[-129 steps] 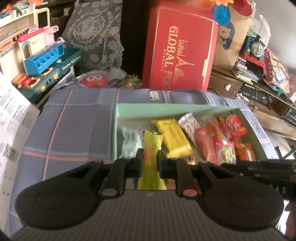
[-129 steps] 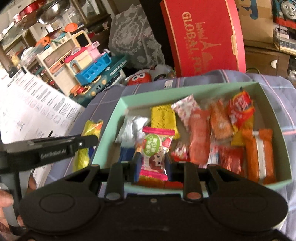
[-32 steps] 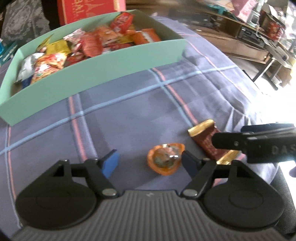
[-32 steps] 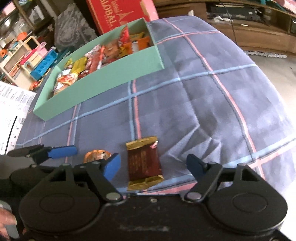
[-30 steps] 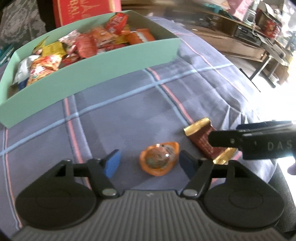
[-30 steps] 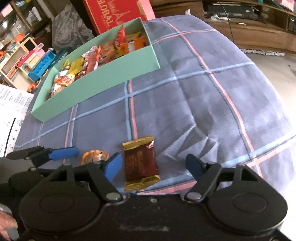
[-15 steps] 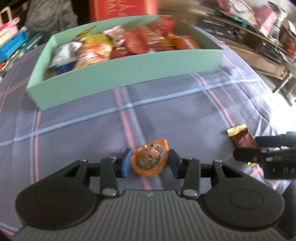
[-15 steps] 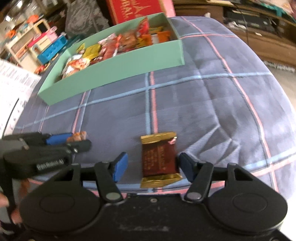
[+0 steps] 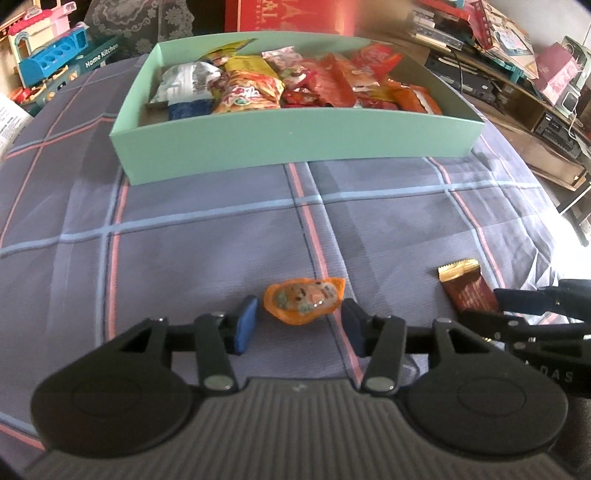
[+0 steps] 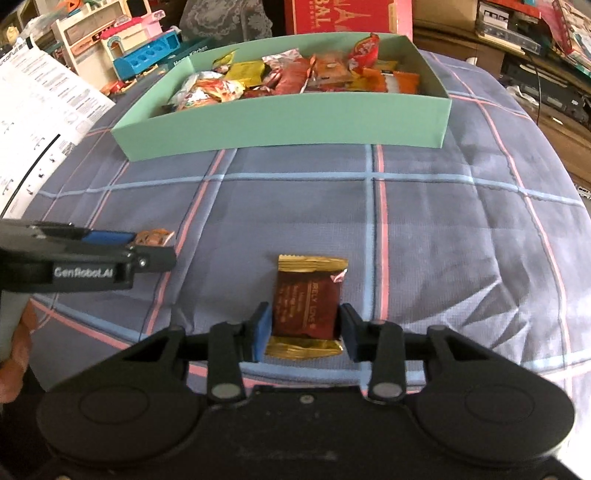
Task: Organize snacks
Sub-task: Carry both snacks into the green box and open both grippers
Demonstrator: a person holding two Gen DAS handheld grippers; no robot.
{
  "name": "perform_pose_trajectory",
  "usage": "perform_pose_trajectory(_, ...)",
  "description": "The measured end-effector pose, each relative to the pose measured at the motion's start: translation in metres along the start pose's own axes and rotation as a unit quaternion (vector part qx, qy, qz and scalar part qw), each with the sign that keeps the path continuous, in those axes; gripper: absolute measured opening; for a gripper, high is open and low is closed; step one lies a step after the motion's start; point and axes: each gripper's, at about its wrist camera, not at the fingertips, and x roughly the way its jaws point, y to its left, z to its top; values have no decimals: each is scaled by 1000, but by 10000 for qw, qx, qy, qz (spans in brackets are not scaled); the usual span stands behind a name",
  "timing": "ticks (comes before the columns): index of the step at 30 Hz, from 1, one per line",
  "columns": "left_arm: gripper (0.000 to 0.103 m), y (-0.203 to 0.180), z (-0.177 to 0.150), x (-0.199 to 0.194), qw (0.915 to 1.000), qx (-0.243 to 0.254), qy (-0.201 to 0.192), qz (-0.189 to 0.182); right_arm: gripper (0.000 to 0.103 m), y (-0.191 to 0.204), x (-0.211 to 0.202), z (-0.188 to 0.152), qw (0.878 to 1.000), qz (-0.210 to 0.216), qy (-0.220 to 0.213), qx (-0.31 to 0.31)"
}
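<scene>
- one mint-green box (image 9: 295,138) on the bed cover, holding a heap of snack packets (image 9: 288,83) — too overlapped to count exactly, though well over ten show
- two loose snacks on the checked cover (image 10: 424,229): one orange round packet (image 9: 303,301) and one brown bar with gold ends (image 10: 308,308)
- two grippers: one left gripper (image 9: 299,325), one right gripper (image 10: 304,332), each with two blue-padded fingers
- one red gift box (image 10: 347,14) standing behind the green box
- one printed paper sheet (image 10: 40,110) at the left edge
- one toy kitchen set (image 10: 122,48) — its small parts cannot be counted
</scene>
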Motion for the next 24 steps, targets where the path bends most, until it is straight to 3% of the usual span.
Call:
perform_pose_trajectory(5,50,-11,1,3,9997,236,-28,115,39,0,2,-1,9999,-31,-21,-108)
perform_pose_trajectory(11,43,-15,1,3,9993,347,-91,126,38,-3,0,0,10000,73,5,52)
perform_pose_trajectory(17,43,3,7,-5,9999,18,-109,49,38,-15,-4,9,9985,306,35,454)
perform_pose_trajectory(24,43,33,39,-31,9982,-270,-520,158,38,-17,-16,42,9965,543,-231,589)
